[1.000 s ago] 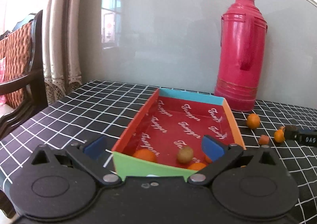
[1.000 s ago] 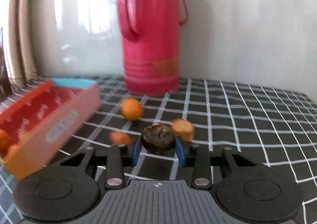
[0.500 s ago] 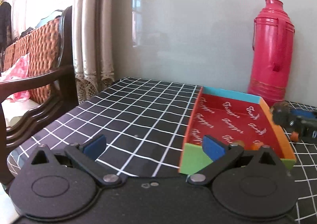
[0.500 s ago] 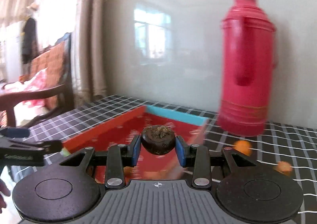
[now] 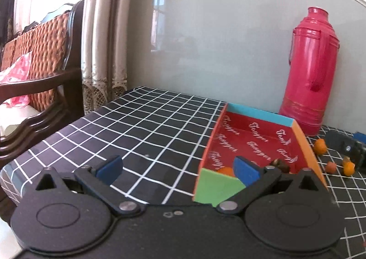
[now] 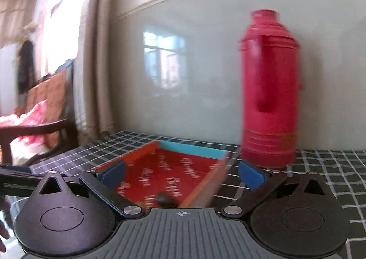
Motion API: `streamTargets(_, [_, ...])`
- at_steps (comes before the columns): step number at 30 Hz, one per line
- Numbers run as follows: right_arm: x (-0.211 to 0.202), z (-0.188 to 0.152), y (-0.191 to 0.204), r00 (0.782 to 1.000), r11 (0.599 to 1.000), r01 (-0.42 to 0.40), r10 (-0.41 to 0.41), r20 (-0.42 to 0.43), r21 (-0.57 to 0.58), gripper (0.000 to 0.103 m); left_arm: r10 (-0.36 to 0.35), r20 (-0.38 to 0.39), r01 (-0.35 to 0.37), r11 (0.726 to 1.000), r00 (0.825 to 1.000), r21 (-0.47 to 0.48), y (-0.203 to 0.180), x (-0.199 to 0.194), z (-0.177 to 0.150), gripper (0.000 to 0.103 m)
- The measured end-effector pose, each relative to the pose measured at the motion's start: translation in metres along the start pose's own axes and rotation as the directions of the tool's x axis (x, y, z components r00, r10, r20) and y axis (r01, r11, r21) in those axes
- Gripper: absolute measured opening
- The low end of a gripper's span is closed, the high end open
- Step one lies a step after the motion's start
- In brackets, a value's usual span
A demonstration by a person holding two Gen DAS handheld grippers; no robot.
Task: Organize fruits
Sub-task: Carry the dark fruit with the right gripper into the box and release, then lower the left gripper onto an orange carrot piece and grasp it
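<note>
A shallow red box (image 5: 254, 140) with coloured walls sits on the black checked tablecloth; it also shows in the right wrist view (image 6: 173, 172). A dark brown fruit (image 6: 165, 199) lies inside it near the front, also seen in the left wrist view (image 5: 279, 164), beside an orange fruit (image 5: 225, 170). My right gripper (image 6: 183, 173) is open and empty above the box. My left gripper (image 5: 178, 168) is open and empty, left of the box's front corner. Three small orange fruits (image 5: 320, 146) lie on the cloth right of the box.
A tall pink thermos (image 5: 307, 73) stands behind the box against the wall. A wooden chair with a woven back (image 5: 39, 71) stands off the table's left edge (image 5: 45, 140). The right gripper's body (image 5: 343, 146) shows by the loose fruits.
My right gripper carried the dark brown fruit over the box, opened and dropped it inside. My left gripper swung left, away from the box front.
</note>
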State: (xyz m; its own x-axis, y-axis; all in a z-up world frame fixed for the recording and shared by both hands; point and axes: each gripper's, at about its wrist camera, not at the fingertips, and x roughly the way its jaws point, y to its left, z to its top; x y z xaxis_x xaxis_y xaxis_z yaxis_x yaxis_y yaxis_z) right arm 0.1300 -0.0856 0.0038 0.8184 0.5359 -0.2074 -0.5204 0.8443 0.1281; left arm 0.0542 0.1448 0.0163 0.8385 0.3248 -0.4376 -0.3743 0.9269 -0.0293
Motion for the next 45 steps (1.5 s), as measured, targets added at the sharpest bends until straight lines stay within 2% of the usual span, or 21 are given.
streamTargets(6, [-0.012,0.003,-0.047,0.995,0.990,0.102,-0.100,-0.029,0.096,0.103,-0.024,0.005,0.023,0.997,1.000,0.074,-0.028,-0.002,-0.002,0.097])
streamTargets(12, [-0.039,0.006,-0.087,0.981,0.969,0.192,-0.196,0.012,0.158,0.103,-0.055,0.011,0.053,0.990,0.998,0.128,-0.055,-0.003,-0.004,0.097])
streamTargets(18, [-0.060,0.006,-0.123,0.966,0.942,0.252,-0.259,0.005,0.223,0.103,-0.090,0.036,0.085,0.989,0.995,0.120,-0.081,-0.008,-0.003,0.097])
streamTargets(21, [-0.067,0.005,-0.135,0.960,0.931,0.273,-0.282,0.000,0.242,0.103,-0.131,0.046,0.125,0.986,0.990,0.113,-0.096,-0.011,-0.003,0.097])
streamTargets(23, [-0.070,0.005,-0.141,0.957,0.928,0.284,-0.291,-0.006,0.242,0.103,-0.157,0.047,0.149,0.978,0.986,0.143,-0.112,-0.011,-0.004,0.097])
streamTargets(28, [-0.081,0.003,-0.155,0.948,0.919,0.308,-0.317,-0.003,0.244,0.103,-0.275,0.039,0.260,0.939,0.961,0.224,-0.158,-0.013,-0.010,0.095])
streamTargets(34, [-0.087,0.000,-0.181,0.931,0.895,0.359,-0.365,-0.030,0.264,0.103,-0.342,0.012,0.323,0.897,0.940,0.301,-0.203,-0.003,-0.017,0.088])
streamTargets(35, [-0.087,0.000,-0.186,0.926,0.889,0.371,-0.375,-0.036,0.268,0.103,-0.344,0.001,0.327,0.894,0.939,0.307,-0.208,0.002,-0.018,0.083])
streamTargets(39, [-0.083,-0.002,-0.205,0.913,0.872,0.403,-0.403,-0.058,0.280,0.103,-0.351,-0.053,0.349,0.884,0.935,0.310,-0.224,0.024,-0.025,0.076])
streamTargets(45, [-0.069,-0.002,-0.216,0.910,0.871,0.415,-0.404,-0.096,0.262,0.103,-0.351,-0.159,0.384,0.867,0.923,0.317,-0.246,0.056,-0.025,0.062])
